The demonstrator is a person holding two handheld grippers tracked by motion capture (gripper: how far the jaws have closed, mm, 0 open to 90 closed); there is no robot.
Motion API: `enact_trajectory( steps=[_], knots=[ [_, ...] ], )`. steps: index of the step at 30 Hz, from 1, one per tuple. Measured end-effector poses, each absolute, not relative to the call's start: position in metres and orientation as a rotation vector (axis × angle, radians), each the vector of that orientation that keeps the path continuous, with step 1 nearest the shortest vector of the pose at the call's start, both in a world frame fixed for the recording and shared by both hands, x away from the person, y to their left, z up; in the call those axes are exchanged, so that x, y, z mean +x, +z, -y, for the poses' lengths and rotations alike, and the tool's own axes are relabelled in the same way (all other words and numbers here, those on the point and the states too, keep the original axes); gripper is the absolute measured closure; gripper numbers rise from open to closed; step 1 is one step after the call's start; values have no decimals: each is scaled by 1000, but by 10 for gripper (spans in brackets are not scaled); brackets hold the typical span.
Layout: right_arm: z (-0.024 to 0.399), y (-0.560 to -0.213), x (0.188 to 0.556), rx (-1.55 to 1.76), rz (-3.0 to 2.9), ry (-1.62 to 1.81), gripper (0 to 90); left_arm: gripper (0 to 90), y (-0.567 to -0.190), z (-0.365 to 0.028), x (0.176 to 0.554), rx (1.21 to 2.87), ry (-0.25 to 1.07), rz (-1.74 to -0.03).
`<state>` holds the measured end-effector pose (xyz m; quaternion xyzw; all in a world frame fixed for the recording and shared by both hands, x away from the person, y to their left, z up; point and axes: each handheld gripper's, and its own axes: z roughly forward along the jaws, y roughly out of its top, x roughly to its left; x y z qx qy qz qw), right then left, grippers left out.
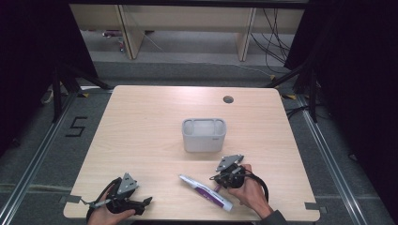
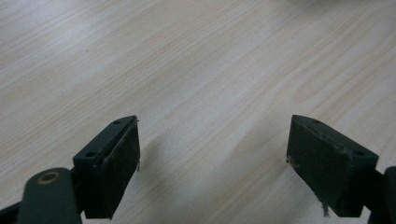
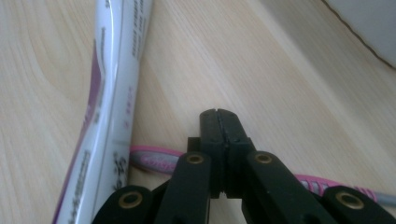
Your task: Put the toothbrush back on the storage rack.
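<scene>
A white and purple toothpaste tube (image 1: 205,192) lies slanted near the table's front edge; in the right gripper view the tube (image 3: 112,116) runs up the left side. A pink toothbrush (image 3: 152,161) lies flat on the wood, crossing under my right gripper (image 3: 218,115). That gripper's jaws are pressed together with nothing seen between them. In the high view the right gripper (image 1: 215,179) sits just right of the tube. My left gripper (image 1: 146,202) rests at the front left, and its jaws (image 2: 212,135) stand wide open over bare wood.
A grey two-compartment holder (image 1: 204,135) stands upright at the table's middle, behind the tube. A round cable hole (image 1: 228,99) is near the far edge. The wooden table (image 1: 141,122) is surrounded by dark floor and stands.
</scene>
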<state>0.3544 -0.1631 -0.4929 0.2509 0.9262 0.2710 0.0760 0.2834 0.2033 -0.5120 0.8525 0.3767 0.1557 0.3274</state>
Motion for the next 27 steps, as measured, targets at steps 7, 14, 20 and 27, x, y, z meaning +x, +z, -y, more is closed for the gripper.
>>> enact_trajectory(
  steps=[7, 14, 20, 27],
  knots=[
    [185, -494, 346, 803, -2759, 799, 900, 168, -512, -203, 283, 2229, 408, -990],
    [200, -491, 340, 799, -2771, 795, 900, 168, -512, -204, 284, 2246, 410, -982],
    [214, -491, 334, 842, -2759, 786, 900, 168, -512, -203, 283, 2227, 410, -991],
    [231, -487, 330, 915, -2734, 762, 900, 168, -512, -203, 283, 2228, 408, -991]
  ],
)
